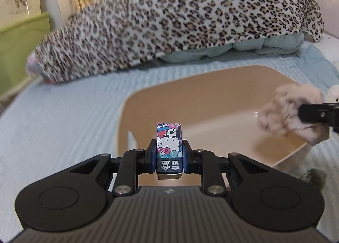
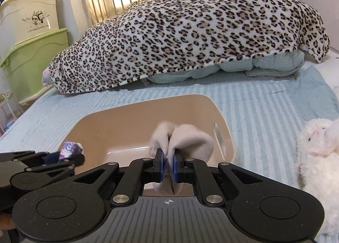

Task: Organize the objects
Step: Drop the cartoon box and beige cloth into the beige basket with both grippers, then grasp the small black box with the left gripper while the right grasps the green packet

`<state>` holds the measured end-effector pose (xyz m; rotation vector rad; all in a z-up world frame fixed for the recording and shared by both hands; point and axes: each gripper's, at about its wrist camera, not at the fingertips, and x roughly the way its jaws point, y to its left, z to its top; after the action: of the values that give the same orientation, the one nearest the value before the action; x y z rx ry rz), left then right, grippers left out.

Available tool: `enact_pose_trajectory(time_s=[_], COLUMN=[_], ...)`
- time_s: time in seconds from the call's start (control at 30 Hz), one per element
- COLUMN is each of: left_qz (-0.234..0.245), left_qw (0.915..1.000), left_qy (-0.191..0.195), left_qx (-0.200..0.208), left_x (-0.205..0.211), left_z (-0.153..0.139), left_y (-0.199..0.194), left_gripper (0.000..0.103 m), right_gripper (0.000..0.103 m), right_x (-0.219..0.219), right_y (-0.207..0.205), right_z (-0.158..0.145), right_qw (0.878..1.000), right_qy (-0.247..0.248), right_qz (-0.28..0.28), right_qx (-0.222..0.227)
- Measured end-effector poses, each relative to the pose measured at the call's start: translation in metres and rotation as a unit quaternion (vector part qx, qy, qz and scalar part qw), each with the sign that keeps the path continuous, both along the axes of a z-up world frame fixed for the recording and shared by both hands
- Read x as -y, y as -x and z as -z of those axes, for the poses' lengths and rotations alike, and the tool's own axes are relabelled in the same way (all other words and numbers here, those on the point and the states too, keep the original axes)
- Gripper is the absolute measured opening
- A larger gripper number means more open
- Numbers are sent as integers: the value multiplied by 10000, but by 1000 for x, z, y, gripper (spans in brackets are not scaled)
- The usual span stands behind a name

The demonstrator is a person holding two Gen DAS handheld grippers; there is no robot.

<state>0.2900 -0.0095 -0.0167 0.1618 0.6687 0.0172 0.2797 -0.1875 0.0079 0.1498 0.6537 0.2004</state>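
Note:
My left gripper (image 1: 169, 154) is shut on a small Hello Kitty box (image 1: 169, 147), held upright above the near left rim of a tan plastic basin (image 1: 148, 103) on the bed. My right gripper (image 2: 167, 165) is shut on a beige sock (image 2: 186, 137) and holds it over the basin (image 2: 118, 122). In the left wrist view the sock (image 1: 286, 109) hangs at the basin's right rim, pinched by the right gripper (image 1: 300, 113). In the right wrist view the left gripper (image 2: 61, 158) with the box (image 2: 70, 150) shows at the basin's left edge.
The basin sits on a light blue striped bedspread (image 2: 264, 107). A leopard-print blanket (image 2: 190, 31) is heaped at the back. A white plush toy (image 2: 317, 147) lies to the basin's right. Green and cream storage bins (image 2: 31, 52) stand left of the bed.

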Motion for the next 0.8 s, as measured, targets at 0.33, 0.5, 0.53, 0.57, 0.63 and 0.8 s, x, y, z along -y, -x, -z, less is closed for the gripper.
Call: enact_pose_trajectory(time_s=[0.33, 0.5, 0.53, 0.57, 0.63, 0.8], left_qz=[-8, 56, 65, 67, 145, 233], left_qw=[9997, 10000, 9999, 9999, 9998, 9992], left_qy=[66, 26, 16, -20, -93, -267], left_qx=[-244, 71, 94, 85, 101, 186], left_x=[-9, -12, -12, -12, -13, -17], left_z=[13, -6, -10, -13, -19, -25], left_y=[-6, 14, 18, 22, 31, 60], left_gripper=[27, 77, 79, 80, 82, 88], right_gripper=[26, 65, 69, 77, 86, 101], right_x=[-15, -12, -11, -9, -6, 6], right_y=[-15, 9, 13, 19, 29, 55], right_z=[19, -3, -8, -12, -19, -22], right_qw=[9993, 10000, 9999, 9999, 9998, 9995], right_qy=[20, 81, 96, 111, 135, 245], right_qz=[32, -25, -39, -43, -51, -15], right_qx=[-374, -42, 6, 48, 105, 193])
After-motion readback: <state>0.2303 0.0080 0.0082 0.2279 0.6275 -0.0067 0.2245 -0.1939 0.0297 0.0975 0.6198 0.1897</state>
